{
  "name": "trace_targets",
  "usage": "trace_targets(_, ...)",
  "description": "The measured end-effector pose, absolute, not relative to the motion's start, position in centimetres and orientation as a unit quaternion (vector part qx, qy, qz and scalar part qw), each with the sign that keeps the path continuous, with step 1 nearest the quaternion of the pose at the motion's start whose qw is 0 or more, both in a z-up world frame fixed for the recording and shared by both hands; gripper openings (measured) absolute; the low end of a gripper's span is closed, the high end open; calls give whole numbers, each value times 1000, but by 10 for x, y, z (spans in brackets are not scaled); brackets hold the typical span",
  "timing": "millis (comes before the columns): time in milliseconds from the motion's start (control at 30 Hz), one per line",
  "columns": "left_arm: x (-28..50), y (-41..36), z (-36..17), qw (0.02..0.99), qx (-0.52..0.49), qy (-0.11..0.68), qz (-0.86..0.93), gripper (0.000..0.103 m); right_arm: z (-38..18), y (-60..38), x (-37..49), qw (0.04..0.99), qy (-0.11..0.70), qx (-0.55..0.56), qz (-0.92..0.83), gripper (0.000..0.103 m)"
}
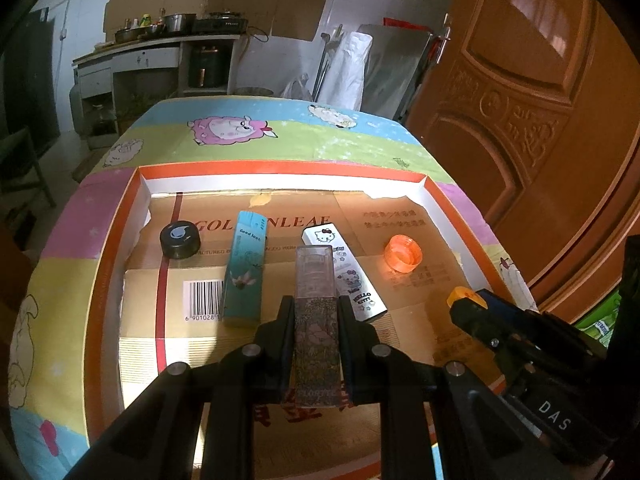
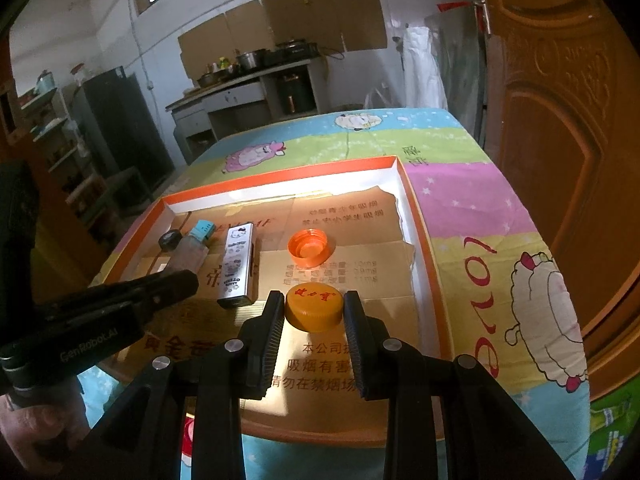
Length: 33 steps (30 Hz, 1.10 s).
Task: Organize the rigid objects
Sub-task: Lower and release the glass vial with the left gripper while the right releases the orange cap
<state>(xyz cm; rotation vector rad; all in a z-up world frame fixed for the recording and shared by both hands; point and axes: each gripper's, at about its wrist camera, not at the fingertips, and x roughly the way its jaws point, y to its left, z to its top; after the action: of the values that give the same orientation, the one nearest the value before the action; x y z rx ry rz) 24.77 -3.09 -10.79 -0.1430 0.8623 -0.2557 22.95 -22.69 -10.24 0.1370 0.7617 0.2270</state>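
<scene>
My left gripper is shut on a tall clear box with a floral print, held over the orange-rimmed cardboard tray. In the tray lie a teal box, a white Hello Kitty box, a black cap and an upturned orange cap. My right gripper is shut on a yellow-orange cap with red writing, low over the tray's near right part. The Hello Kitty box and the upturned orange cap lie beyond it.
The tray sits on a table with a cartoon sheep cloth. A brown wooden door stands close on the right. A kitchen counter with pots is at the back. The left gripper's body crosses the right wrist view's left side.
</scene>
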Motion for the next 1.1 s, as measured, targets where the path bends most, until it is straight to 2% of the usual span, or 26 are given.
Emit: trace_targets(1100,253,-36,-122,892,-51,433,-118,20,-124,-219,247,906,408,42,104,31)
